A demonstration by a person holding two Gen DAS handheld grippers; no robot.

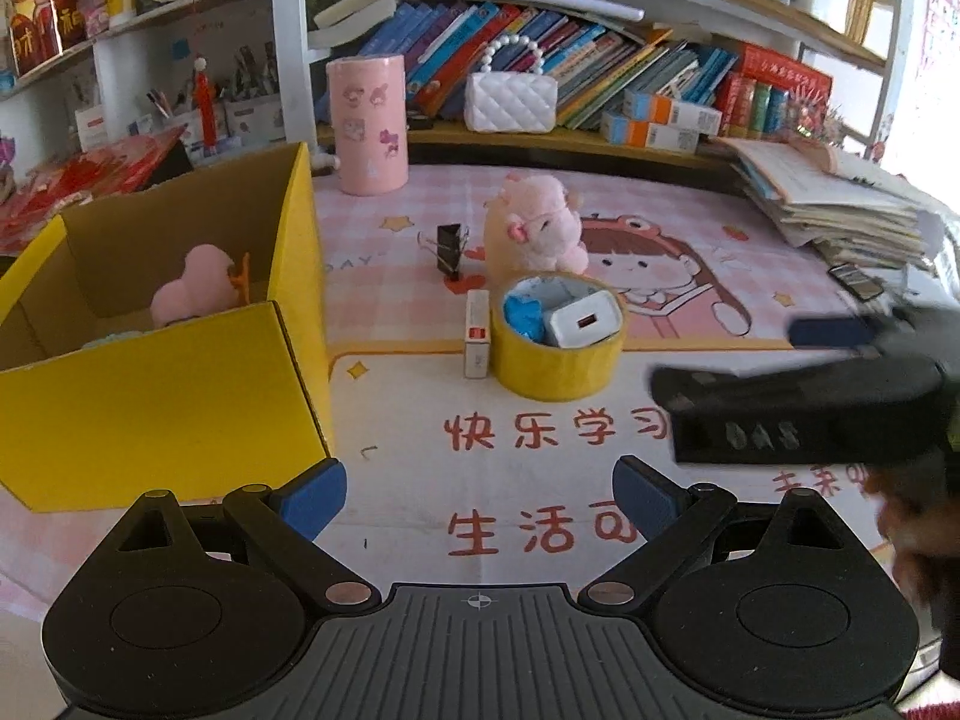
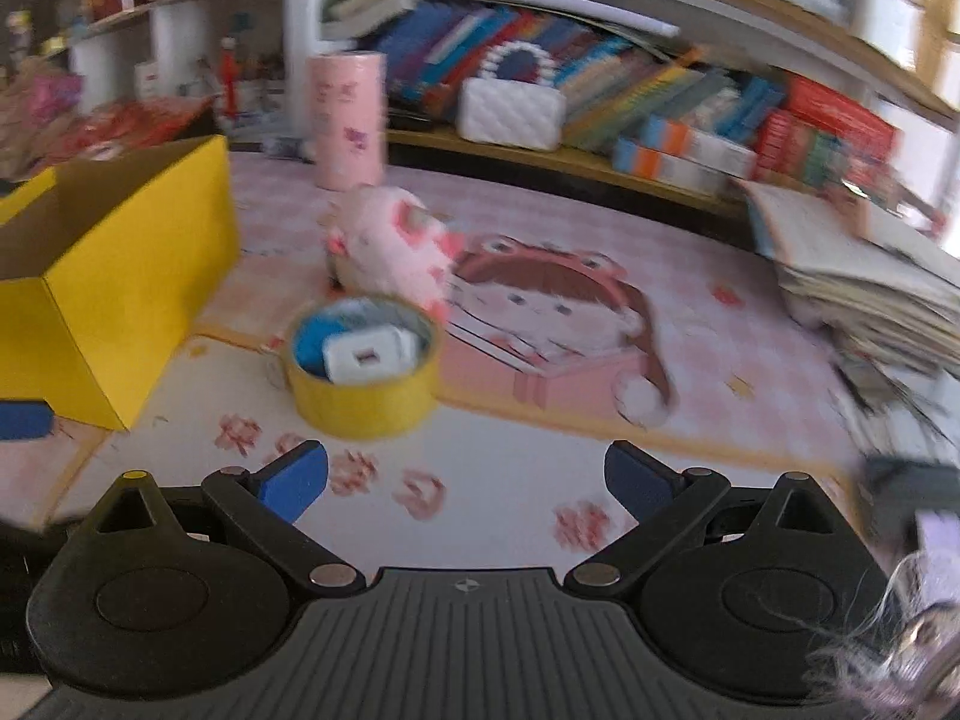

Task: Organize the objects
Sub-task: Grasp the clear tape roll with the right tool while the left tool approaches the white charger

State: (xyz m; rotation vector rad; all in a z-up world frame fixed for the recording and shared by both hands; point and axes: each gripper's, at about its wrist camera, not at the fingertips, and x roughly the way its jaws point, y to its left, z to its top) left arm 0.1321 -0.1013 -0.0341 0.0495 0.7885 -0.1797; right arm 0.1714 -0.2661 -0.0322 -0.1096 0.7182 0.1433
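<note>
Yellow tape roll [image 1: 558,339] looked light and stiff, best gripped across its rim; both grippers [image 1: 479,495] [image 2: 467,483] hovered with jaws apart, empty.

Yellow box [image 1: 162,396], yellow tape roll [image 1: 555,360], pink plush [image 1: 540,222], pink sticker-patterned tube [image 1: 367,123], white quilted purse [image 1: 510,102], pink checked cartoon mat [image 1: 690,228].

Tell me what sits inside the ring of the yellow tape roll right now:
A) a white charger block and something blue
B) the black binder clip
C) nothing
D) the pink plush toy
A: in the left wrist view the yellow tape roll rings a white charger block with a blue item beside it, while the binder clip and pink plush toy stand behind the roll on the mat.
</note>
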